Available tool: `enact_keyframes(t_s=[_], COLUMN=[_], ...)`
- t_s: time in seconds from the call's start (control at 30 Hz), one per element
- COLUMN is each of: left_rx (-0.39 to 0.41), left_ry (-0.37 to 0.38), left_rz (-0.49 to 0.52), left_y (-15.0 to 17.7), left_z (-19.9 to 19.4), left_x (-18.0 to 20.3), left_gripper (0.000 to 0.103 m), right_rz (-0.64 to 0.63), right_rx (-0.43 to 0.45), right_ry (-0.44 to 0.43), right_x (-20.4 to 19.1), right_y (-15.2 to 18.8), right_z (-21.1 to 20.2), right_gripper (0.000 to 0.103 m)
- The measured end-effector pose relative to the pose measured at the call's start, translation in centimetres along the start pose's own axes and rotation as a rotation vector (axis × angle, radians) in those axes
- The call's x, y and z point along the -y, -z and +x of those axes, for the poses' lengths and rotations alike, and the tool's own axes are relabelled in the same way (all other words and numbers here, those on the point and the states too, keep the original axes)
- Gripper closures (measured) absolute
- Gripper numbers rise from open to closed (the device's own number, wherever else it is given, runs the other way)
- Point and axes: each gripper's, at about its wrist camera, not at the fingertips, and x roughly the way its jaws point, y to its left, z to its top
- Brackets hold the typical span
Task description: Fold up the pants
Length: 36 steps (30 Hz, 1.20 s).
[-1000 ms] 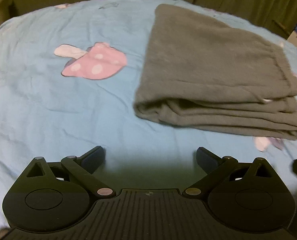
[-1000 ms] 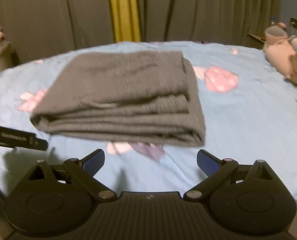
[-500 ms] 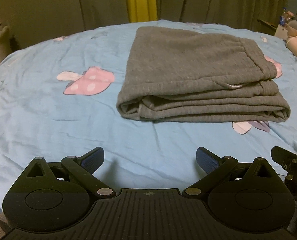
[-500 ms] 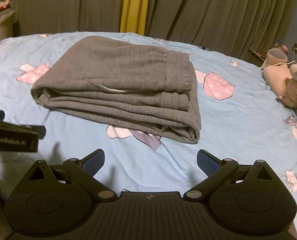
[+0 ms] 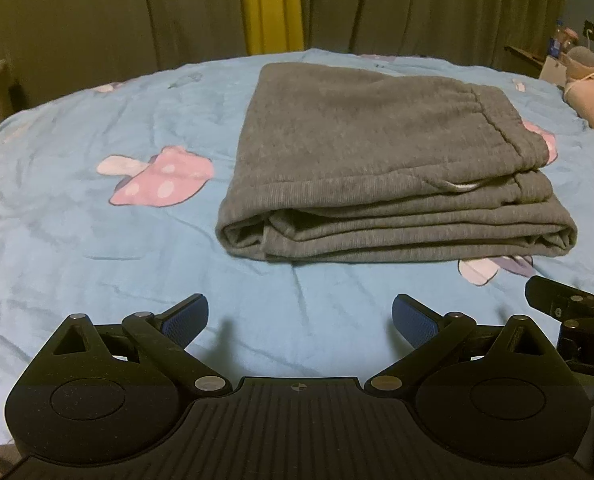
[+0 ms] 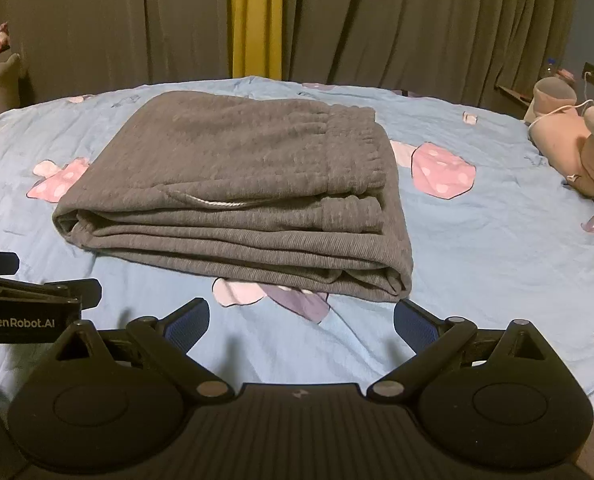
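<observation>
1. At the far left of the bed, a pink mushroom print [image 5: 159,182] sits on the blue sheet [image 5: 77,248], well clear of the clothing.
2. The left gripper [image 5: 300,316] hangs above bare sheet with its jaws spread wide and nothing between them.
3. The grey pants [image 5: 377,160] lie folded into a flat, stacked rectangle in the middle of the bed, beyond both grippers and touching neither; a pale drawstring [image 6: 221,202] loops out of the top layer.
4. The right gripper [image 6: 301,318] is also spread wide and empty, its right finger just short of the near right corner of the pants.
5. Further right, a pink stuffed toy [image 6: 573,148] rests at the bed's edge.
6. Dark curtains [image 6: 417,20] with a yellow strip [image 6: 253,16] hang behind.
</observation>
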Motion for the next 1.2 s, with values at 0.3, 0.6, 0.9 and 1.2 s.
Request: enact_keyframes(t_s=[0.3, 0.6, 0.9, 1.2], left_rx=[-0.013, -0.013, -0.014, -0.014], left_ry=[0.026, 0.031, 0.034, 0.035], left_rz=[-0.049, -0.038, -0.037, -0.038], left_y=[-0.16, -0.07, -0.01, 0.00], left_z=[0.17, 0.07, 0.06, 0.04], left_x=[-0.66, -0.39, -0.29, -0.28], left_gripper=[0.001, 0.001, 0.001, 0.001], right_rz=[0.031, 0.022, 0.026, 0.021], right_rx=[-0.005, 0.001, 0.000, 0.003], right_ry=[-0.001, 0.001, -0.003, -0.005], right_x=[0.38, 0.23, 0.19, 0.12], right_y=[-0.08, -0.04, -0.01, 0.08], right_z=[0.13, -0.08, -0.12, -0.19], right_gripper=[0.004, 0.004, 0.004, 0.004])
